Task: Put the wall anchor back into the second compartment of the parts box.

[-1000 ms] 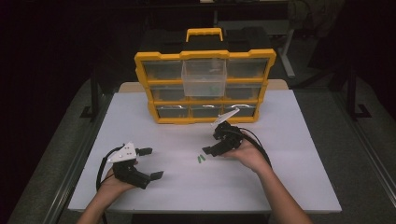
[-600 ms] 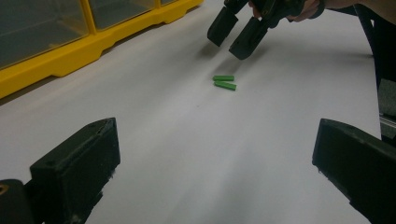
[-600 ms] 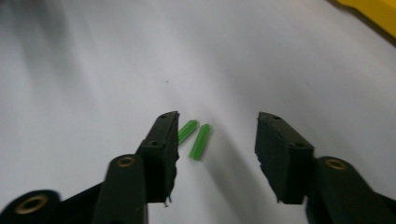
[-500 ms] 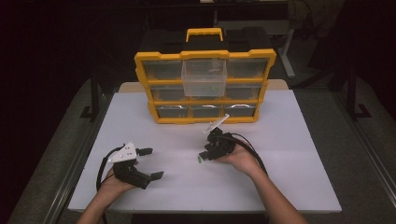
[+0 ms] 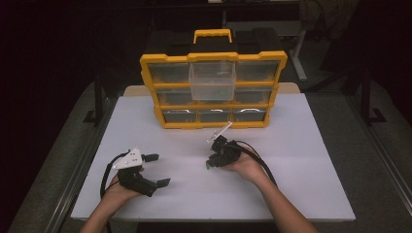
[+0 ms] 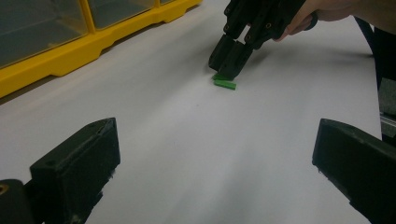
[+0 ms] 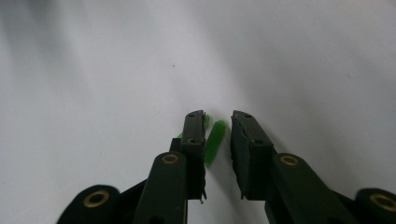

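right gripper (image 7: 218, 122) lowered, closing around green piece (image 7: 215, 142), not yet clamped, left gripper (image 5: 155, 170) released, bare table (image 5: 301, 145) around

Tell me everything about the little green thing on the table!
The small green piece is a short, ribbed stick that looks like plastic. It lies flat on the white table, in front of the yellow drawer organizer. The right gripper has just been closing around it: the piece sits between the black fingers, with small gaps visible, so it isn't clearly pinched yet. A second green bit peeks out behind one finger.
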